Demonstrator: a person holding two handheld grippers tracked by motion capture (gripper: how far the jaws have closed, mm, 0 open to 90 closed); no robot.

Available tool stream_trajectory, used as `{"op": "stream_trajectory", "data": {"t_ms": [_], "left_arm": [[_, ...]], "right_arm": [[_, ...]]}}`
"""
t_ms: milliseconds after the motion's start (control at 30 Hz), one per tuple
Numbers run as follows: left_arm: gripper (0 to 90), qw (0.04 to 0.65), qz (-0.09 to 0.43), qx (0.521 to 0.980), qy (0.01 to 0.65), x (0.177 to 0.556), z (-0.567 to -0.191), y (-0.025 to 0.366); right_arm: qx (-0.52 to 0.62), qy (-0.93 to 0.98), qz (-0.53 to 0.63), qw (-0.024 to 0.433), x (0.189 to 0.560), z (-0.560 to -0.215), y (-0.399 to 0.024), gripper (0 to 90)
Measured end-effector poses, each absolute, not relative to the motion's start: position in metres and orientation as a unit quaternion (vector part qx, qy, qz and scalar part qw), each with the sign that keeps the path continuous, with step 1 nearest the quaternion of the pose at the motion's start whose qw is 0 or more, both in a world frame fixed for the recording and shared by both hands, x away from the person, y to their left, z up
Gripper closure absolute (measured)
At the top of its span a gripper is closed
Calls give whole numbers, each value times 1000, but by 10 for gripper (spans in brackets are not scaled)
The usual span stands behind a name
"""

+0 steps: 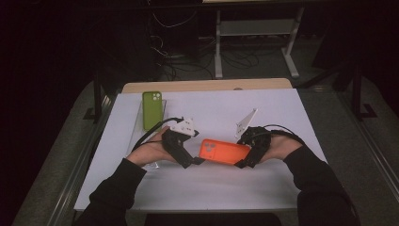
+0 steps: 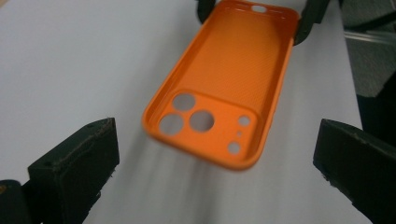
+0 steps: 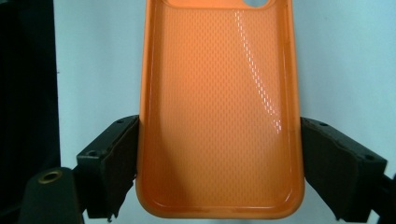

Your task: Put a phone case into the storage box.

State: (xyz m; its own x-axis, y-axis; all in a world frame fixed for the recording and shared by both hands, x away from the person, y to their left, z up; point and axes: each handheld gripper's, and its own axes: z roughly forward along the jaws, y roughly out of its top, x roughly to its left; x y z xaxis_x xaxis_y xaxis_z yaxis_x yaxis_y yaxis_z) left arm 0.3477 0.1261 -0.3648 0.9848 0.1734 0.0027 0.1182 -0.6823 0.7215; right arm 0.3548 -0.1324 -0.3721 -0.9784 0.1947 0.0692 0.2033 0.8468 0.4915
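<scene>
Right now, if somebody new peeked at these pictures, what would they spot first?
The bright orange phone case jumps out, held above the white table near its middle, with the right gripper clamped on its two long sides at one end. The left gripper points at the case's camera-hole end with its jaws wide open, not touching it. A green phone case lies flat near the table's far left corner.
</scene>
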Motion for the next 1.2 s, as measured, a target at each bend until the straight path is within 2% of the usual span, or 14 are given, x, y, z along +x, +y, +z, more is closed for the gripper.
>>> {"op": "stream_trajectory", "data": {"t_ms": [367,833,900,1200], "left_arm": [[0,355,24,934,25,345,-375,103],[0,322,-7,947,12,338,-388,101],[54,322,-4,947,10,339,-389,101],[137,323,-16,946,5,338,-389,102]], "right_arm": [[-61,-965,-255,20,353,-370,-116,151],[-36,-967,-251,18,341,-365,-102,150],[-35,-966,-255,20,340,-364,-101,150],[-33,-965,-260,20,341,-363,-104,150]]}}
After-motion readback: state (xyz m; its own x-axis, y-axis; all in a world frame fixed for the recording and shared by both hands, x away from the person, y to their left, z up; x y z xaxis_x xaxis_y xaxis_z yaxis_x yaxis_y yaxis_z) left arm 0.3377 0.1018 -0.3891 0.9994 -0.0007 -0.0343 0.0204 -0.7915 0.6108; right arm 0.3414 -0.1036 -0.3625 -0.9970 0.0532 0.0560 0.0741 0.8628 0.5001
